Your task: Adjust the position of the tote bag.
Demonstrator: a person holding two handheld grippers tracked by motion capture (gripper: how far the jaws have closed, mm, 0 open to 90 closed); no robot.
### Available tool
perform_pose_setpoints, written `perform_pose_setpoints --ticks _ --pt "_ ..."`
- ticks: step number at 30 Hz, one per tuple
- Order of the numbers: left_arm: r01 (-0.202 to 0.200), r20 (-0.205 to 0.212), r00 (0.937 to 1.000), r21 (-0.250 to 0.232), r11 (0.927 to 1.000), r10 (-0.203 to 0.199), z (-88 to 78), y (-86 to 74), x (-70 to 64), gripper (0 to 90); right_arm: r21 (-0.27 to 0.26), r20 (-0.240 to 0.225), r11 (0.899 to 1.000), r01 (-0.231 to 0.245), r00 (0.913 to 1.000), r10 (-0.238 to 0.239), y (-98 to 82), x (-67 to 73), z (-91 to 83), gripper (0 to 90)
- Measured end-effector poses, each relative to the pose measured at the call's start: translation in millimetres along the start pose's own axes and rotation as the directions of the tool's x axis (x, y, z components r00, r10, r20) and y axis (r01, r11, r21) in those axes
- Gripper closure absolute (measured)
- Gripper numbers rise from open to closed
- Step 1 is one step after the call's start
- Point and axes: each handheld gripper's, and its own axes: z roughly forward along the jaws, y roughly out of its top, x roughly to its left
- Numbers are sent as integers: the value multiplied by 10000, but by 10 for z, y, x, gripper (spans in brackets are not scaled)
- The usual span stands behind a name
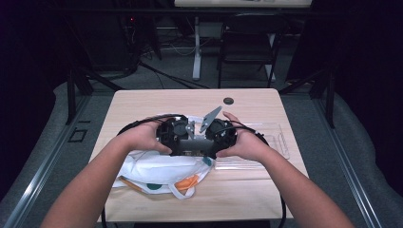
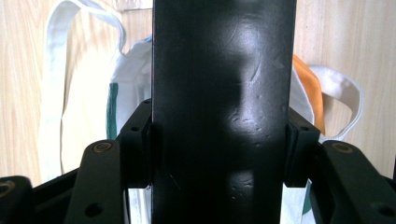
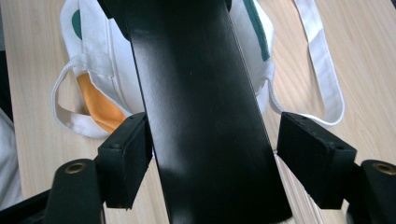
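Observation:
A long flat black slab (image 1: 192,145) hangs level over the table, spanning the space between my two grippers. In the left gripper view my left gripper (image 2: 219,144) is shut on the black slab (image 2: 224,112), with both pads pressed against its sides. In the right gripper view the slab (image 3: 205,130) runs between the jaws of my right gripper (image 3: 215,158); the left pad touches it and the right pad stands a little off it. In the high view the left gripper (image 1: 178,137) and right gripper (image 1: 214,137) face each other. Below lies a white tote bag (image 1: 157,167) with orange and green parts.
A clear plastic tray (image 1: 274,142) lies on the wooden table (image 1: 237,190) under my right hand. A small dark disc (image 1: 228,100) sits near the far edge. A chair (image 1: 247,42) and a desk leg stand beyond the table.

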Motion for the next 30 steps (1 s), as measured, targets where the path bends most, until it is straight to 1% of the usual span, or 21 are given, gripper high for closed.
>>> perform_pose_setpoints --ticks 1,2,5,7,9,11,15,16,17,18,19,20,21,22,23,25,30 --pt "26 -17 10000 -38 10000 -26 4 1 -4 424 -72 -29 10000 -63 10000 62 -4 8 10 263" --pt "14 -11 10000 -145 9999 -14 11 6 -4 424 1 -39 10000 -31 10000 31 -3 9 9 265" --pt "-56 -25 10000 -76 10000 55 4 20 -5 424 5 -107 10000 1 9999 -1 -11 9 28 265" --pt "-247 2 9997 -16 9997 247 -10 31 7 424 -39 -176 10000 -1 9998 1 -18 4 41 268" --pt "-270 -17 9996 -86 9996 270 -10 34 3 424 6 -210 10000 -42 9998 43 -24 4 48 269" --pt "-297 2 9996 -51 9995 297 -13 36 2 424 40 -183 10000 -18 9998 19 -30 1 60 273" --pt "-356 -37 9994 -77 9993 356 -11 38 7 424 96 -286 9999 -43 9996 46 -33 2 73 292" --pt "-366 -44 9993 -103 9993 366 -11 38 5 424 -68 -168 9998 -199 9997 198 -35 17 93 294" --pt "-380 -62 9993 -141 9992 379 -11 38 3 424 126 -343 9999 -45 9994 49 -35 3 80 297" --pt "-365 -69 9993 -199 9991 364 -12 38 -1 424 2 -551 9999 -155 9984 155 -41 8 89 298" --pt "-396 -73 9992 -195 9990 395 -17 39 2 424 -23 -568 9999 -149 9983 147 -45 7 94 302" --pt "-396 -73 9992 -195 9990 395 -17 39 2 424 -23 -568 9999 -149 9983 147 -45 7 94 302" --pt "-425 -108 9991 -256 9988 422 -17 40 -1 424 230 -436 9997 -47 9990 57 -48 0 95 307" --pt "-436 -118 9990 -244 9988 433 -17 40 -1 424 255 -398 9997 16 9992 -6 -49 -5 100 312" --pt "-446 -134 9989 -250 9987 442 -17 41 -1 424 279 -390 9996 -72 9992 83 -52 1 102 323" --pt "-455 -173 9988 -337 9984 449 -12 37 0 423 330 -450 9994 -38 9990 53 -50 -3 100 346" --pt "-442 -138 9989 -325 9985 438 -15 34 0 422 360 -389 9993 -133 9991 147 -48 -3 92 362"
